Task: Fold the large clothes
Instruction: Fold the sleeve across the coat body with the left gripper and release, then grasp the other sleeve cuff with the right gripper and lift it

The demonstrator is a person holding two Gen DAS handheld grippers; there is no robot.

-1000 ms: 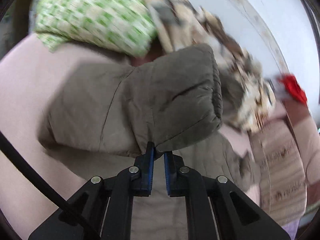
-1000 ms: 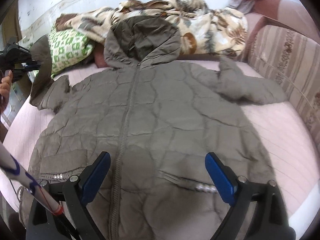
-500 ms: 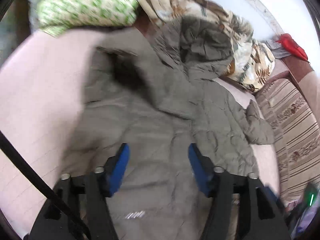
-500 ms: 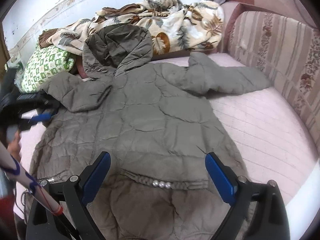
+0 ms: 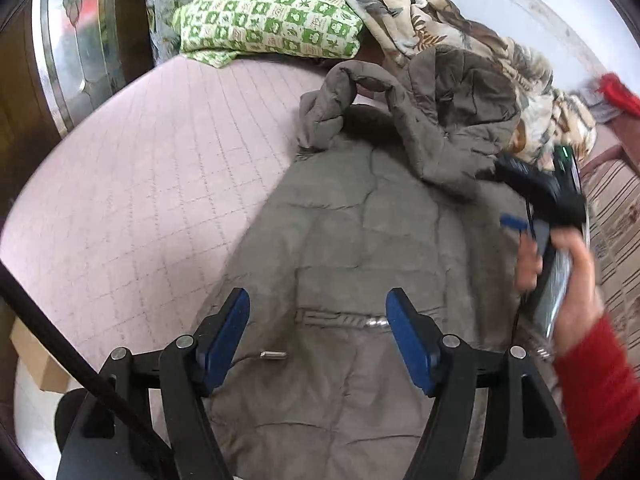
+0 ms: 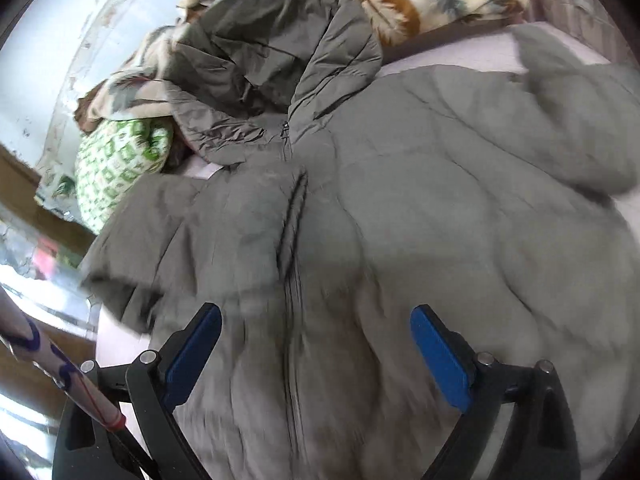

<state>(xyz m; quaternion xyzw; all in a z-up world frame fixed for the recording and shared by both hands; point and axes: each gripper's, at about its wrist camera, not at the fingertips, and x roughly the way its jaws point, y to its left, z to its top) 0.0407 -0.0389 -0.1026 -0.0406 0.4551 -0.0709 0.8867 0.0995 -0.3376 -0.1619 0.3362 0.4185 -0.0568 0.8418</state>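
A large grey-brown quilted hooded jacket (image 5: 360,240) lies front up on a pink quilted mattress (image 5: 140,184). One sleeve (image 5: 340,100) lies folded in over the chest near the hood (image 5: 460,92). My left gripper (image 5: 318,336) is open and empty above the jacket's lower part, by a pocket with snaps. My right gripper (image 6: 316,360) is open and empty, low over the zipper (image 6: 292,300). It also shows in the left wrist view (image 5: 540,196), held by a hand in a red sleeve. The other sleeve (image 6: 580,128) lies spread to the right.
A green checked pillow (image 5: 272,12) and a leaf-print blanket (image 5: 460,32) lie at the head of the bed. A striped sofa back (image 5: 616,208) borders the right side. A wooden cabinet (image 5: 24,80) stands at the left.
My left gripper let go of the sleeve, opened and drew back toward the hem. The sleeve now rests folded on the chest. My right gripper moved in closer and lower over the zipper.
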